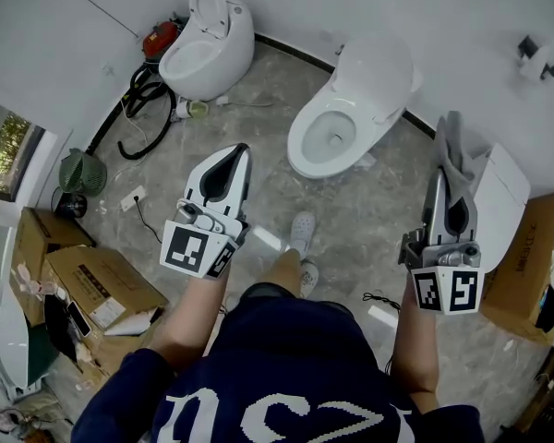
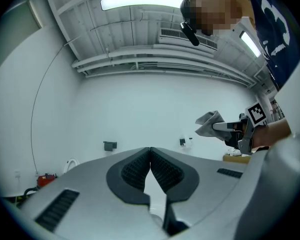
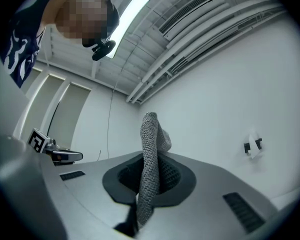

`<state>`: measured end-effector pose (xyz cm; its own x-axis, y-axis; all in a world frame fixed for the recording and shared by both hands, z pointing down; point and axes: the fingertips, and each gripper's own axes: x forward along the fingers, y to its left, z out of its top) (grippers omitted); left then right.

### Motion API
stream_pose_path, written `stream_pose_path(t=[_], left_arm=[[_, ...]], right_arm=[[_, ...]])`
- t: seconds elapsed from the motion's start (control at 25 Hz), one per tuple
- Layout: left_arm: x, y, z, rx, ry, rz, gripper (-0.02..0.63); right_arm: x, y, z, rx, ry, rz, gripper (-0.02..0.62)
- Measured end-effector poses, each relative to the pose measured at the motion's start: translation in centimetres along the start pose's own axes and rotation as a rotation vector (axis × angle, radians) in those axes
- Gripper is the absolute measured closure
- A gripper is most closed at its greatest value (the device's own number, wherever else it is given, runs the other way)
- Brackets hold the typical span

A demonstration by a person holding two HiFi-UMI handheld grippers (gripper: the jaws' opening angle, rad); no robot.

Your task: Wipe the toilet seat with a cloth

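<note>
Head view, left side: cardboard boxes are partly cut off by the frame edge, and the small items around them are too cluttered to identify. A green fan and a coiled black hose lie by the curved white wall. A white toilet stands against that wall with its lid raised.

The left tool is held over the floor. In the left gripper view its jaws are pressed together at the tips with nothing between them.

The floor is grey marbled stone, and a bare stretch of it lies between the two tools. The person's light shoes stand on it.

The toilet seat rings the bowl of the centre toilet. It is uncovered, with the lid tipped back toward the wall. It sits between the tools and farther out, and neither tool touches it.

The right tool is pinching the grey cloth, which stands up past the jaw tips. The right gripper view shows the knit fabric clamped between the pads, folded over at the top. The cloth is held in the air, well apart from the seat.

A third white fixture is partly hidden behind the right tool, so its type cannot be confirmed. Just beside it, a cardboard box is cut off by the right edge.
</note>
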<state>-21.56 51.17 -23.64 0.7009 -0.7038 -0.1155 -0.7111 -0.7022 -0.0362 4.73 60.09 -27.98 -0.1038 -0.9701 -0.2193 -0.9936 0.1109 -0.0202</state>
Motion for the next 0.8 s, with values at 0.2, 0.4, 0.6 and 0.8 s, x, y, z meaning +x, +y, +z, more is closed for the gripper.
stream_pose_path(t=[0.2,0.4,0.6,0.8], left_arm=[[5.4,1.8,-1.3,-0.029,-0.013,-0.015,0.586],[11.5,6.3,-1.7,-0.070,-0.047,0.000,0.586],[18.2,10.2,-2.1,-0.002,-0.063,-0.020,0.586],[23.7,12.5,-1.6,-0.024,-0.074,-0.033,0.586]], right_arm=[[4.5,-2.0,-0.9,-0.005,0.008,-0.005,0.568],[11.8,-3.4,-1.8,-0.025,0.019,0.017,0.568],[19.1,-6.6,-1.8,-0.042,0.021,-0.009,0.568],[23.8,-8.7,-2.2,-0.011,0.010,-0.021,0.568]])
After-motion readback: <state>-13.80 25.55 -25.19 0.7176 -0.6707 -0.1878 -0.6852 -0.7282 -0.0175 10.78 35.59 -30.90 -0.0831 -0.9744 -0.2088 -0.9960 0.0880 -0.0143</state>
